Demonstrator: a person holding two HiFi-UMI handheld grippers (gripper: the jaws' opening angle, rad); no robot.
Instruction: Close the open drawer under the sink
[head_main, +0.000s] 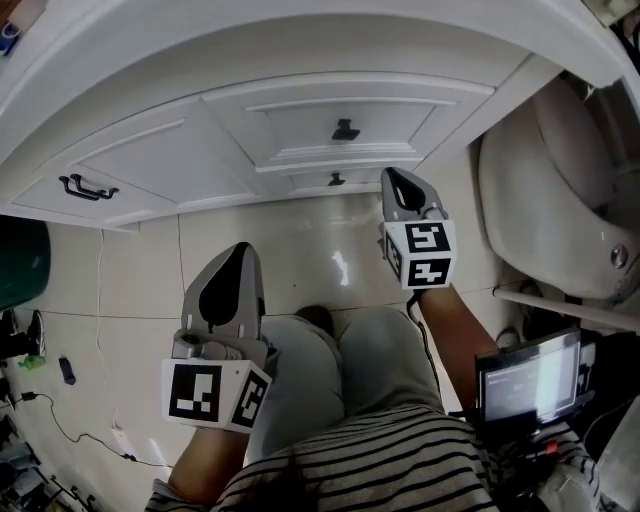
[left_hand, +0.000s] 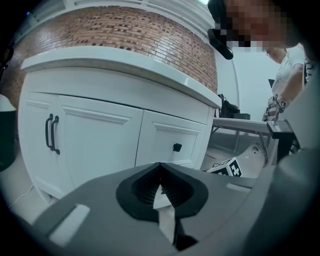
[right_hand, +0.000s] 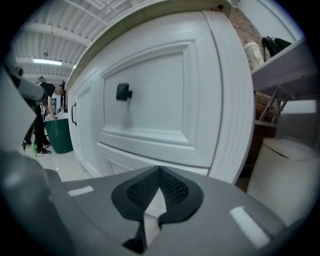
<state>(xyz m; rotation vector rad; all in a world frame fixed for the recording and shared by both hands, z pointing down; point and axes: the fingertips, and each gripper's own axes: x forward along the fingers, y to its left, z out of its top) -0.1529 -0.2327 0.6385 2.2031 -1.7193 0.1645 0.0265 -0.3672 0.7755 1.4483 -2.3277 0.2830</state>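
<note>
Drawer: the white panelled drawer with a black knob (head_main: 300, 118) sits in the right bay of the white wooden vanity cabinet (head_main: 150, 160); you cannot tell whether it stands proud of the cabinet.
Left gripper (head_main: 238, 256): your jaws are pressed together on nothing, well back from the cabinet.
Right gripper (head_main: 393, 178): your jaws are closed and empty, near the cabinet's foot (below that drawer, beside the smaller lower drawer front (head_main: 312, 183)).
White ceramic toilet (head_main: 550, 190): right of the cabinet.

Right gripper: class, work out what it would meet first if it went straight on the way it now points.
Probably the white drawer front, below and right of its black knob; depth is unclear.
</note>
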